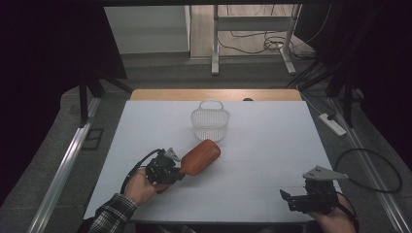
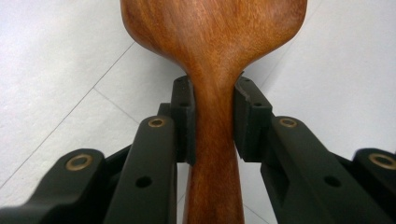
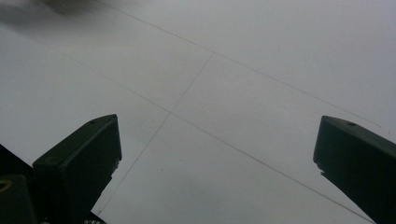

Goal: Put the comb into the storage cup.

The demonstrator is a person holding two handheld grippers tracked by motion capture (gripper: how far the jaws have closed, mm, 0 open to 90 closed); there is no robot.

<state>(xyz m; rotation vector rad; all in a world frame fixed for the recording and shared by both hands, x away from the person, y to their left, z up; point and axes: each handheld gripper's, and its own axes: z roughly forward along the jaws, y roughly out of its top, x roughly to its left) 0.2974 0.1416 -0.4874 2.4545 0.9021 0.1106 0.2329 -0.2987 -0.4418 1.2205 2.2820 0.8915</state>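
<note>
A wooden hairbrush (image 1: 201, 156) with a reddish-brown back is held over the white table, head pointing toward the basket. My left gripper (image 1: 179, 171) is shut on its handle. In the left gripper view the black pads (image 2: 184, 116) press both sides of the narrow neck of the hairbrush (image 2: 212, 56). A white wire basket (image 1: 210, 122) with a handle stands upright just beyond the brush head. My right gripper (image 1: 285, 196) rests near the table's front right, jaws wide apart. In the right gripper view my right gripper (image 3: 217, 149) has bare white table between its fingertips.
The white table top (image 1: 272, 141) has a wooden strip along its far edge. A power strip (image 1: 332, 124) and cables lie on the floor to the right. Metal table legs (image 1: 214, 43) stand behind.
</note>
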